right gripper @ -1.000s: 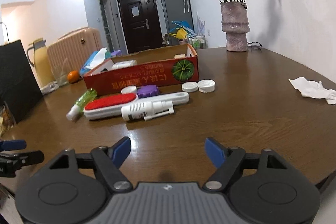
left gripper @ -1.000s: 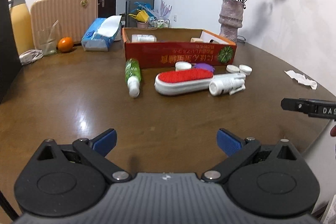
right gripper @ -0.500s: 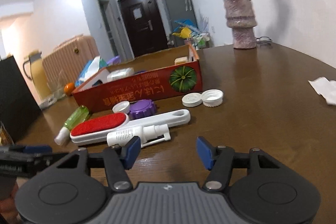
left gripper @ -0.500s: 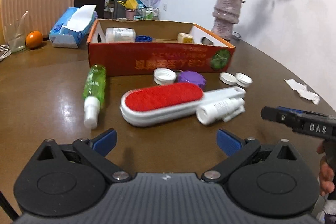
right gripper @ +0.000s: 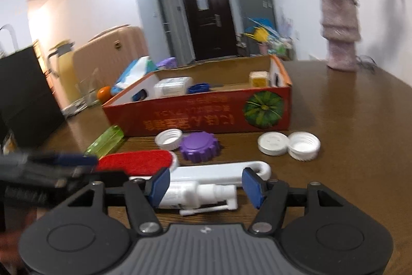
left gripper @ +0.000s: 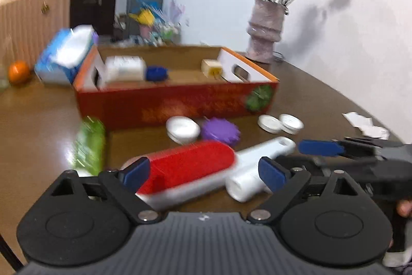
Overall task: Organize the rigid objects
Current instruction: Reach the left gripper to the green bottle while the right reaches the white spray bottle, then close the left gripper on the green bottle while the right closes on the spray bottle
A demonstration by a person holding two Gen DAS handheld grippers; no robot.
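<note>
A red-bristled white brush [left gripper: 185, 169] lies on the brown table in front of an open red cardboard box [left gripper: 175, 105]. My left gripper [left gripper: 206, 172] is open, its blue pads either side of the brush head. A white spray bottle [right gripper: 195, 193] lies beside the brush handle [right gripper: 221, 169]. My right gripper [right gripper: 206, 184] is open around the spray bottle's neck. A green bottle [left gripper: 90, 146], a purple lid [right gripper: 200, 147] and three white caps [right gripper: 288, 144] lie near the box. The box holds a white container [left gripper: 125, 68], a blue cap and a small yellow block.
A vase of dried roses [left gripper: 266, 35] stands behind the box at the right. A tissue pack [left gripper: 64, 58], an orange [left gripper: 18, 71] and a pink suitcase [right gripper: 108, 53] are at the left. Crumpled paper [left gripper: 365, 124] lies near the right table edge.
Both grippers have moved forward and down to the objects. The left one now straddles the brush head and the right one straddles the spray bottle. Both stay open.
</note>
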